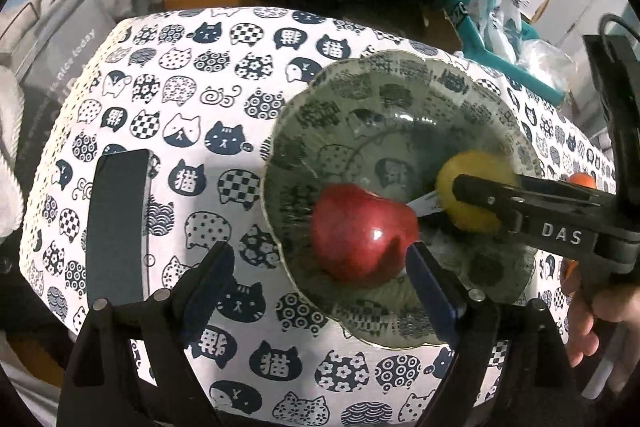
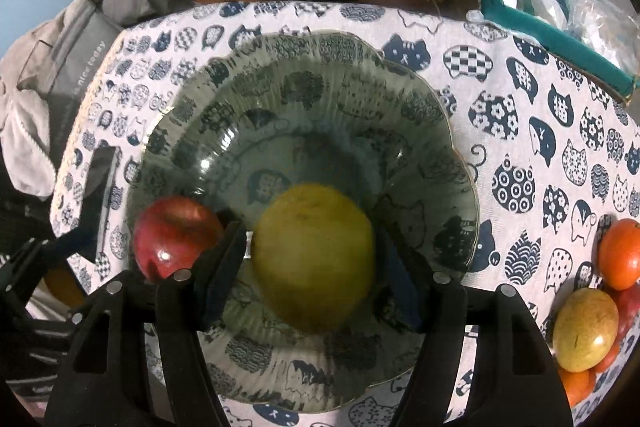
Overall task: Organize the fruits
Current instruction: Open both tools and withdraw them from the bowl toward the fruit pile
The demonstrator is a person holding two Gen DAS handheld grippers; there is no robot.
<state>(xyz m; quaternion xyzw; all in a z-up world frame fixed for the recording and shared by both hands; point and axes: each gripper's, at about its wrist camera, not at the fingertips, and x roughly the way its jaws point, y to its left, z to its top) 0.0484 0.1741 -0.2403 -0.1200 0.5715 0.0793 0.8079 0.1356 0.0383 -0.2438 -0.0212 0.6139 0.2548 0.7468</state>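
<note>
Cat-print tablecloth (image 2: 520, 99), fruit pile (image 2: 592, 311) right view only

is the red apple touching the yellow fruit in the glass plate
Apart. The left wrist view shows bare plate and a white sticker between the red apple and the yellow fruit; the right wrist view has a gripper finger between them.

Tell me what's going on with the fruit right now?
A person is moving fruit into the glass bowl with two handheld grippers. The red apple already lies in the bowl, and the left gripper stands open around it, pads clear. The right gripper straddles the yellow-green apple in the bowl; a gap shows at each pad, so it looks released. More fruit, including an orange, waits on the cat-print tablecloth.
</note>
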